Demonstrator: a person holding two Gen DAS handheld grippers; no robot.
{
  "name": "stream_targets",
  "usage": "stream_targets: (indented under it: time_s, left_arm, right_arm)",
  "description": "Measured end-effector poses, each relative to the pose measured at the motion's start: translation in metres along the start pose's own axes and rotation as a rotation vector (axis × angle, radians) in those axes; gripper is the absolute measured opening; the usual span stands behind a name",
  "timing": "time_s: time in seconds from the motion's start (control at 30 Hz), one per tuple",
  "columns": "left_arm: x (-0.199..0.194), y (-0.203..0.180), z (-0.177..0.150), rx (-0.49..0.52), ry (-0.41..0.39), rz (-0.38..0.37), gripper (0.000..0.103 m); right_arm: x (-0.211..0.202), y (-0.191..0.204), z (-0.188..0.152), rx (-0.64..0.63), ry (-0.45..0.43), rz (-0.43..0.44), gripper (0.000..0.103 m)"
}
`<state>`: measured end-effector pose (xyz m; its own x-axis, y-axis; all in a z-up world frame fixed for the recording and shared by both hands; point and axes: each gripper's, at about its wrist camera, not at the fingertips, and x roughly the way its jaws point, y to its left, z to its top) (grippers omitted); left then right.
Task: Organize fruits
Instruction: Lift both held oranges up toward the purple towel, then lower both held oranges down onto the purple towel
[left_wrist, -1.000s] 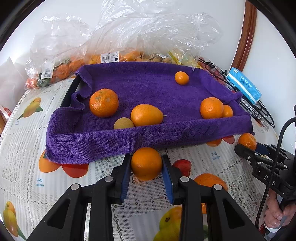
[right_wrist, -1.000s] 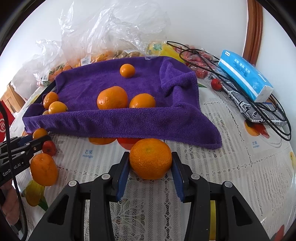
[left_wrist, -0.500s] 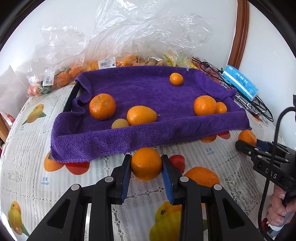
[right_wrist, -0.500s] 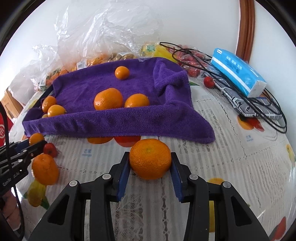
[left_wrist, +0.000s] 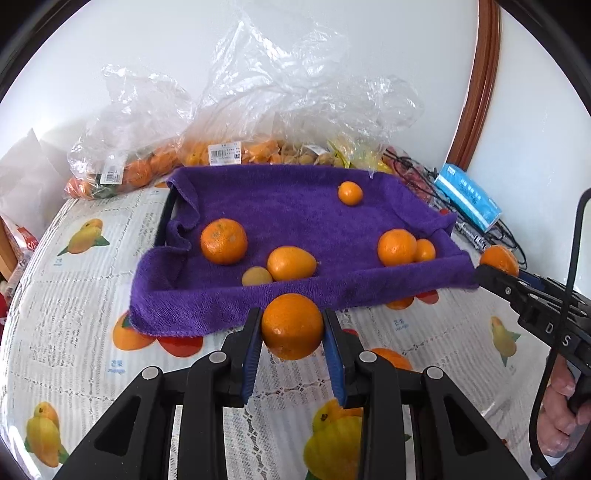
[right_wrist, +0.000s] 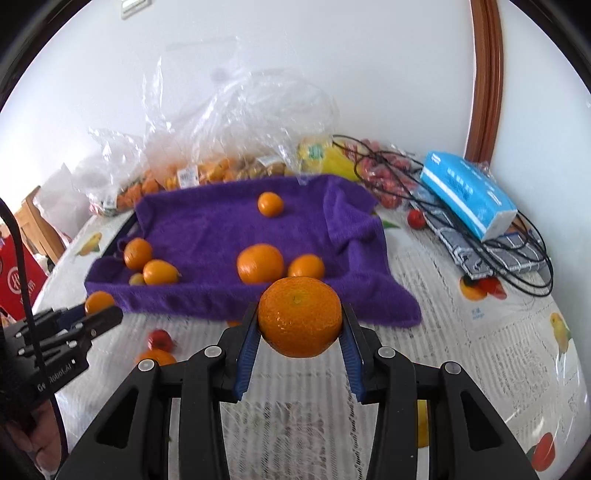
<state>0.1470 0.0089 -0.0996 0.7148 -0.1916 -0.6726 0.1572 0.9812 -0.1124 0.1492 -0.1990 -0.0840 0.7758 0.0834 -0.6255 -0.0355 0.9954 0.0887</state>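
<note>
Left tongs clamp a small orange, right tongs a mandarin, both apparently above the bench just short of the purple towel; releasing early risks fruit rolling off.

My towel-lined tray sits mid-worktop, five oranges inside; fruit bags lie behind it, tissue pack to its right on cables.

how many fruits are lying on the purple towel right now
6. Big orange at left; oval orange fruit and small yellowish fruit at front centre; small orange at back; orange touching a smaller one at right. Towel folds could hide more.
</note>
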Motion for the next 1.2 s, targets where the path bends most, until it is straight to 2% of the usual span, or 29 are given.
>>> stream_targets:
  time_s: [0.23,0.43,0.7,0.87,1.03,1.13,1.2]
  left_arm:
    - [-0.021,0.007,0.032,-0.030,-0.067,-0.002,0.030]
    - [-0.015,0.011,0.057,-0.039,-0.113,0.004,0.030]
    - [0.004,0.020,0.083,-0.068,-0.153,0.048,0.030]
    - [0.020,0.033,0.084,-0.120,-0.140,0.052,0.030]
    - [0.037,0.046,0.068,-0.164,-0.095,0.052,0.030]
    - [0.043,0.047,0.064,-0.157,-0.079,0.067,0.030]
    - [0.044,0.048,0.064,-0.170,-0.072,0.055,0.030]
  right_arm:
    - [0.000,0.010,0.032,0.005,-0.058,0.022,0.041]
    - [0.013,0.012,0.051,0.000,-0.072,0.021,0.041]
    - [0.036,0.006,0.079,0.021,-0.077,0.040,0.041]
    - [0.050,0.007,0.087,0.040,-0.090,0.066,0.041]
    - [0.070,0.004,0.074,0.039,-0.076,0.103,0.041]
    - [0.082,0.004,0.069,0.028,-0.043,0.071,0.041]
    - [0.080,0.004,0.067,0.018,-0.057,0.054,0.041]
